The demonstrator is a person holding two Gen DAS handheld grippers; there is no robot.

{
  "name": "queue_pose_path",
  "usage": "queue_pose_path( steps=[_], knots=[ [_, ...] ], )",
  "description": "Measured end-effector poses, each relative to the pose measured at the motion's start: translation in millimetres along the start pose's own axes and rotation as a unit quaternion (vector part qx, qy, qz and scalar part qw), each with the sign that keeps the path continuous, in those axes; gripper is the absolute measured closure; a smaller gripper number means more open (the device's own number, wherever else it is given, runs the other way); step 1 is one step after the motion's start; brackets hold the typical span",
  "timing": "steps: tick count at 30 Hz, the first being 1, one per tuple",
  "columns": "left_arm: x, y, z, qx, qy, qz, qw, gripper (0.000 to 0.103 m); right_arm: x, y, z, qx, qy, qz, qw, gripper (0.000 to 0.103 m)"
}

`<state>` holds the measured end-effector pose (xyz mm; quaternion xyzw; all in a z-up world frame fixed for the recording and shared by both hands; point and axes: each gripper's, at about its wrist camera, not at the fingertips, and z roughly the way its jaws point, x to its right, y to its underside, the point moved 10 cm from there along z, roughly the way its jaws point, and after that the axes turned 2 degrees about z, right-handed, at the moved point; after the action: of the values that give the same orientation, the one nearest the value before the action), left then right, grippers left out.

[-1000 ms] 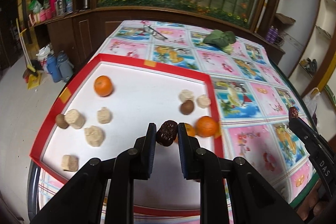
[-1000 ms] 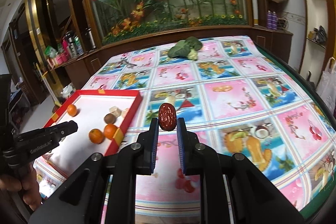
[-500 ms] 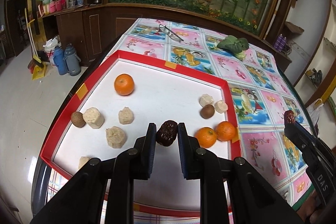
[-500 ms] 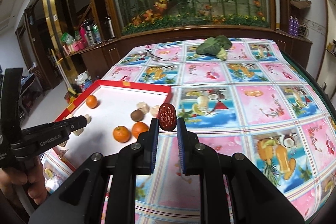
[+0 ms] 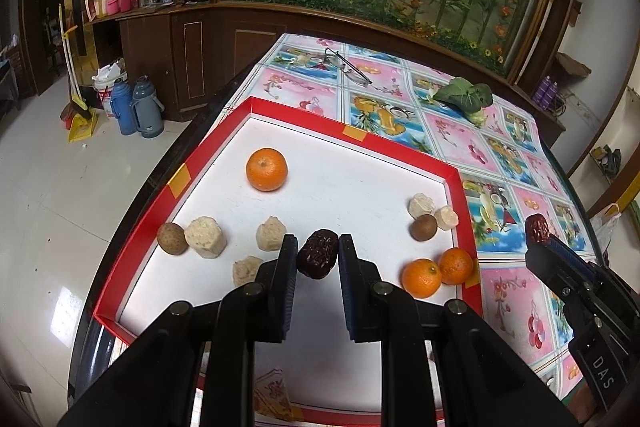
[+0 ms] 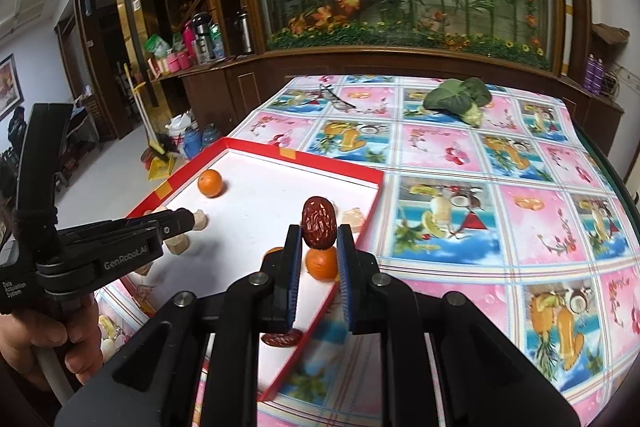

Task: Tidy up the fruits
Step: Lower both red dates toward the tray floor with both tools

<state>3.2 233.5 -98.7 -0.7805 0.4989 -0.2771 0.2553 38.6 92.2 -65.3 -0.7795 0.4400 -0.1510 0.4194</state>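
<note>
A red-rimmed white tray (image 5: 352, 131) lies at the table's left end. My left gripper (image 5: 318, 255) is shut on a dark red date (image 5: 318, 253), held above the tray's middle. My right gripper (image 6: 319, 235) is shut on a second red date (image 6: 319, 223), above the tray's right rim (image 6: 360, 227); it also shows in the left wrist view (image 5: 538, 229). In the tray lie three oranges (image 5: 267, 169) (image 5: 422, 277) (image 5: 456, 265), two brown round fruits (image 5: 172, 238) (image 5: 424, 227) and several beige chunks (image 5: 205, 237). A third date (image 6: 282, 338) lies near the tray's front corner.
The table has a pink and blue fruit-print cloth (image 6: 520, 203). A green leafy vegetable (image 6: 460, 99) and a pair of glasses (image 5: 348, 67) lie at the far end. Wooden cabinets stand behind; flasks (image 5: 138, 107) and a dustpan stand on the floor left.
Both grippers have moved left with their dates. The right gripper has come from over the cloth to the tray's right rim. The left has shifted over the tray.
</note>
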Motion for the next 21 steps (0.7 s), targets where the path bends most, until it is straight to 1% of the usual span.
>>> queue_pose_path(
  steps=[12, 21],
  knots=[
    [-16, -5, 1, 0.002, 0.004, -0.019, 0.9998, 0.084, -12, -5, 17, -0.016, -0.001, -0.016, 1.0, 0.084],
    [-12, -12, 7, -0.003, -0.005, -0.017, 0.9998, 0.084, -21, -11, 37, -0.029, -0.014, -0.026, 0.999, 0.084]
  ],
)
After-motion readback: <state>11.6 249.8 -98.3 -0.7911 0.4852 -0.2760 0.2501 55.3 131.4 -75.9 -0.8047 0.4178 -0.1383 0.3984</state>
